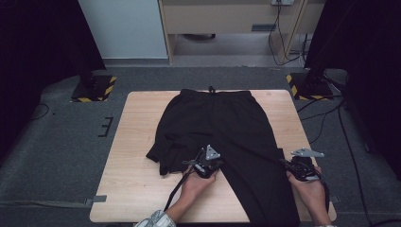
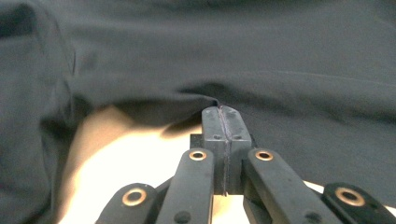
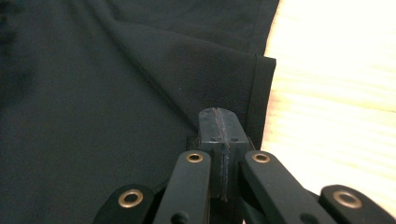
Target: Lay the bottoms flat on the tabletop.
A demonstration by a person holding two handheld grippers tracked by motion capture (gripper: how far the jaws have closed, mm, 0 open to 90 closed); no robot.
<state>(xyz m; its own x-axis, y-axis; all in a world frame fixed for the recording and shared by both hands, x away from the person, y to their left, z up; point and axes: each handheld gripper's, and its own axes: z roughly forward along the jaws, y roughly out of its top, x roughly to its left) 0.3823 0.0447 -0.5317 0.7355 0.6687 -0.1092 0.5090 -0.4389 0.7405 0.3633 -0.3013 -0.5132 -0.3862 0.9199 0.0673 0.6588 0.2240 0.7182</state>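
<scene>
Black shorts (image 1: 222,127) lie flat on the pale wooden table (image 1: 137,142), soft matte cloth, one leg crumpled, the other running off the near edge. Left gripper (image 1: 206,163) pinches the inner hem, jaws shut; right gripper (image 1: 297,166) clamps the outer seam fold, cloth barely visible between the pads

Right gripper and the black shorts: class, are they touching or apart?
Touching. In the right gripper view, the right gripper has its fingers closed together, pinching a fold of the black shorts near the hem.
</scene>
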